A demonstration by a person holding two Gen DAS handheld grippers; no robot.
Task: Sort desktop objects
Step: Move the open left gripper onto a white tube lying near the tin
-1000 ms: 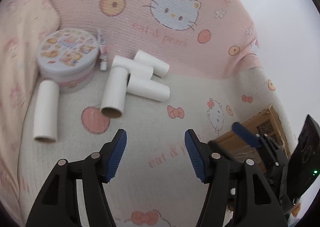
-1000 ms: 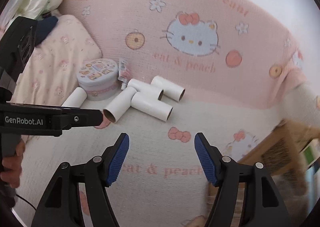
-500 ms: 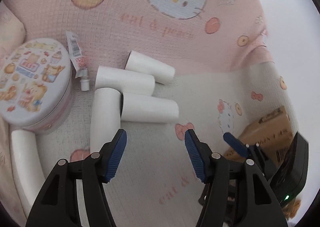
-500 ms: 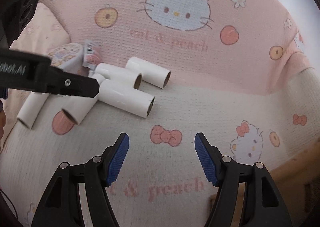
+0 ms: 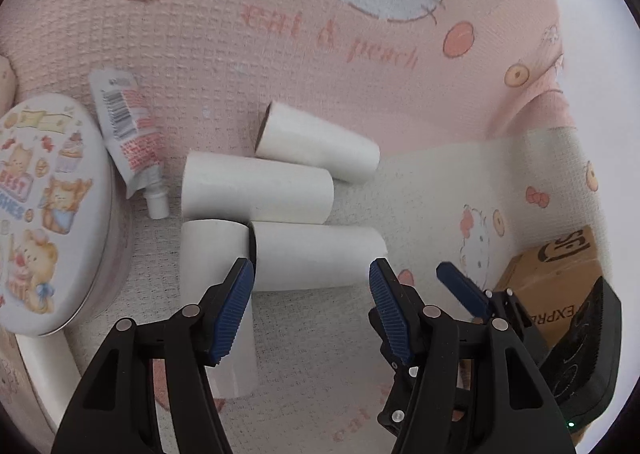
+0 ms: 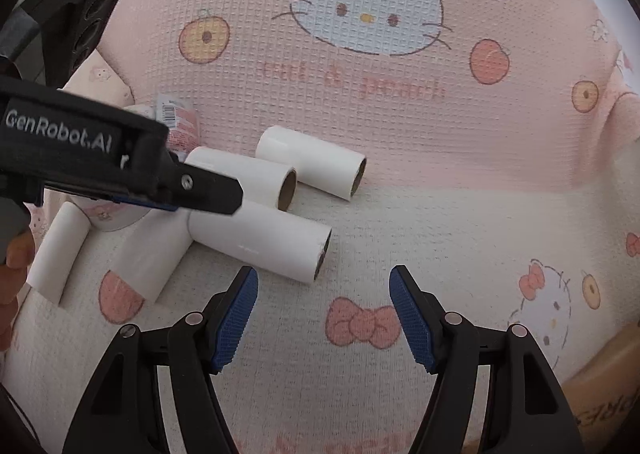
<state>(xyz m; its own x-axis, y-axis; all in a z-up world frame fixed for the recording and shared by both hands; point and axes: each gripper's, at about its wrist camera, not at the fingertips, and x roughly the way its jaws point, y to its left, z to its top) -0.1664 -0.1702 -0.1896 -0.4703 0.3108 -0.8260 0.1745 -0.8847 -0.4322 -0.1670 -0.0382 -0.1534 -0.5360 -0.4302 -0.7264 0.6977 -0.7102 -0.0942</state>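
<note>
Left gripper (image 5: 310, 300): jaws released, now advanced over the tube cluster; nearest cardboard tube (image 5: 316, 258) lies just ahead between them, ready for grasping. Right gripper (image 6: 324, 312): jaws released, empty, same tube (image 6: 260, 240) ahead-left. Round tin (image 5: 44, 210), far left.

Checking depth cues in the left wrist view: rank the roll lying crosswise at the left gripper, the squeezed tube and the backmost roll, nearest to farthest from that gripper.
1. Crosswise roll, directly ahead between the open fingers of the left gripper.
2. Squeezed tube, farther back on the left, beside the round tin.
3. Backmost roll, against the pink blanket; close to the tube in distance, so 2 and 3 are nearly tied.
</note>
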